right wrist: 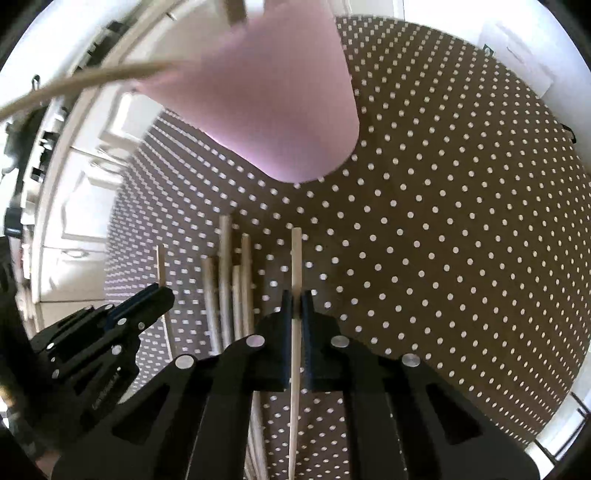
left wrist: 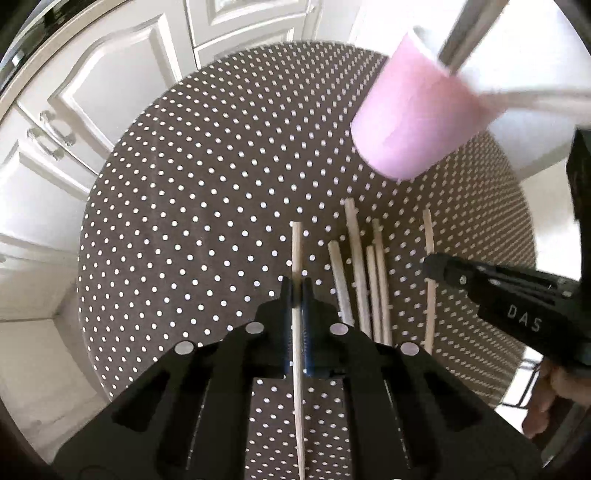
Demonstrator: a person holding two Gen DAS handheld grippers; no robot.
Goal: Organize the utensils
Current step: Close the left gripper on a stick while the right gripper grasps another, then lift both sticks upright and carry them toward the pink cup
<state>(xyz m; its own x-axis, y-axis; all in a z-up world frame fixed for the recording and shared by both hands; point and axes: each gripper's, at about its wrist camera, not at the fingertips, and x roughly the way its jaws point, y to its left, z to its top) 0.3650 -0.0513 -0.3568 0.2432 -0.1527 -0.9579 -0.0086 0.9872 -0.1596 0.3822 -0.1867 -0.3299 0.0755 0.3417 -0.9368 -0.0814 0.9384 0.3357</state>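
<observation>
My left gripper [left wrist: 296, 286] is shut on a pale wooden chopstick [left wrist: 296, 254] that runs up between its pads, above the dotted table. In the left wrist view, my right gripper [left wrist: 431, 264] comes in from the right, shut on another chopstick [left wrist: 428, 232]. In the right wrist view, that gripper [right wrist: 296, 295] clamps its chopstick [right wrist: 296, 258], and the left gripper [right wrist: 162, 293] shows at the lower left on a thin stick [right wrist: 161, 262]. Several loose chopsticks [left wrist: 360, 266] [right wrist: 231, 280] lie side by side between the two grippers. A pink cup [left wrist: 417, 114] [right wrist: 273, 110] stands beyond them.
A brown tablecloth with white dots [left wrist: 192, 206] [right wrist: 443, 221] covers the round table. Utensil handles [left wrist: 469, 33] [right wrist: 74, 86] stick out of the pink cup. White cabinet doors [left wrist: 81, 96] stand beyond the table's far left edge. A hand [left wrist: 550, 398] holds the right gripper.
</observation>
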